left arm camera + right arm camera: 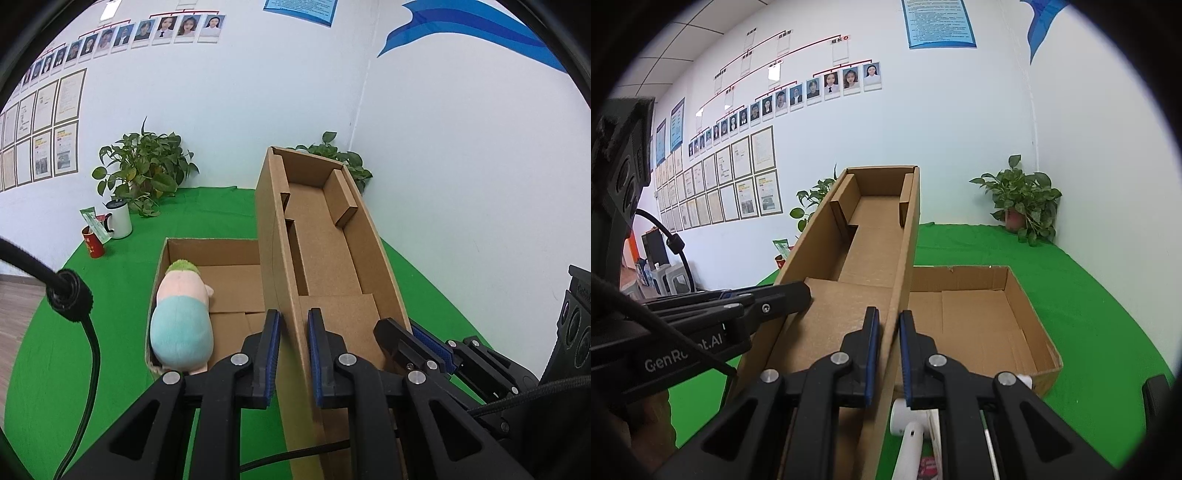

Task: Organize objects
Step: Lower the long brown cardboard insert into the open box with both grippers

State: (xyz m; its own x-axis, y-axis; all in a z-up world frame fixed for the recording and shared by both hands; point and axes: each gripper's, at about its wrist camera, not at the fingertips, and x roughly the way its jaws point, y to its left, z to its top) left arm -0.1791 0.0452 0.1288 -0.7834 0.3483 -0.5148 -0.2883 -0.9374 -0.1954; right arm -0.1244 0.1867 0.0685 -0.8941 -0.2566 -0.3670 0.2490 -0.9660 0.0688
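Two grippers hold one cardboard lid [325,236], a long open-topped tray with folded inner flaps, raised and tilted above a green cloth [110,295]. The left gripper [294,334] straddles the lid's left side wall near its near end; one blue pad lies outside the wall and the other inside, with the fingers narrowed onto the cardboard. The right gripper [889,330] straddles the opposite, right side wall in the same manner, fingers narrowed onto the wall. In the left wrist view, the right gripper appears at the lid's near right corner. Below and left of the lid sits the open cardboard box [207,251] on the cloth, its interior exposed. A plush toy [183,319] with a green top, pink middle and pale blue body lies inside the box against its left wall. At the far left of the cloth stand a white mug [121,219] and a red cup [93,242], close together. A potted plant [144,166] stands behind them, and a second plant [1021,199] occupies the far corner. White objects [912,432] lie on the cloth below the right gripper, too obscured to identify.
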